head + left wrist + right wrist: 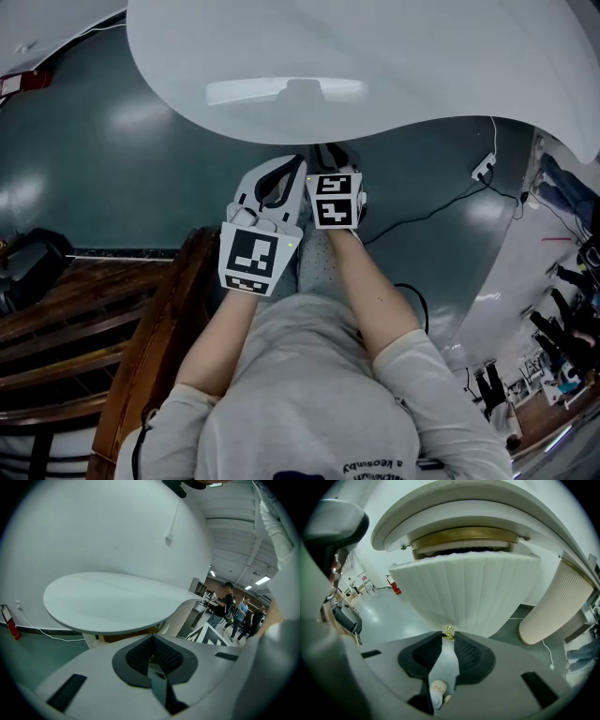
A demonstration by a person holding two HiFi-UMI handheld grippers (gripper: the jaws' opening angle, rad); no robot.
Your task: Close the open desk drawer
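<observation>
In the right gripper view the drawer's white ribbed front stands out from under the curved white desk top. A brass band shows above it. Its small gold knob sits between the tips of my right gripper, whose jaws are closed to a narrow gap around it. My left gripper is shut on nothing and points past the desk top. In the head view both grippers, left and right, reach under the desk top's edge; the drawer is hidden there.
Dark wooden furniture stands close at my left. A cable with a plug block lies on the green floor at the right. A ribbed desk leg rises right of the drawer. People stand far off.
</observation>
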